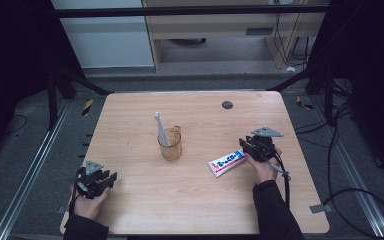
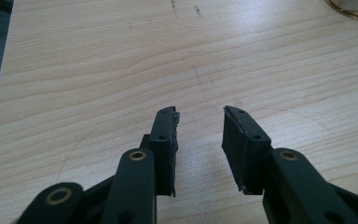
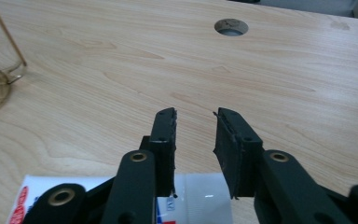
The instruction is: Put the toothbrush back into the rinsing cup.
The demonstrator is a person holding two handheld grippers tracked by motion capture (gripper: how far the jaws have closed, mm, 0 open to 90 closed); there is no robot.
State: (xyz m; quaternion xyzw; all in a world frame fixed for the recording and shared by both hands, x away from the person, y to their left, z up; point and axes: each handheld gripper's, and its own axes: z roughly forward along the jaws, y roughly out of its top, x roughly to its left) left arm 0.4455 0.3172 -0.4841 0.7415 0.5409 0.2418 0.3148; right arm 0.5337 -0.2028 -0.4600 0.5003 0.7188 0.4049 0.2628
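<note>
Your right tool (image 1: pixel 254 146) sits over the crimped end of the tube (image 1: pixel 226 163), jaws parted, pads not pressing it. The tube lies flat on the worktop (image 1: pixel 195 200), right of the cup (image 1: pixel 170 144) holding a toothbrush (image 1: pixel 160 129). Your left tool (image 1: pixel 98 181) rests released near the front-left corner.

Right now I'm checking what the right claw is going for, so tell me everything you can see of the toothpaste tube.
The tube is a white, soft-looking plastic toothpaste tube with blue lettering and red accents. It lies flat on the wooden table, angled, to the right of the cup and apart from it. Its upper-right end sits at the right claw. In the right gripper view the tube lies under the claw's bases, with the jaws apart and not pressing it; whether they touch it is unclear.
</note>
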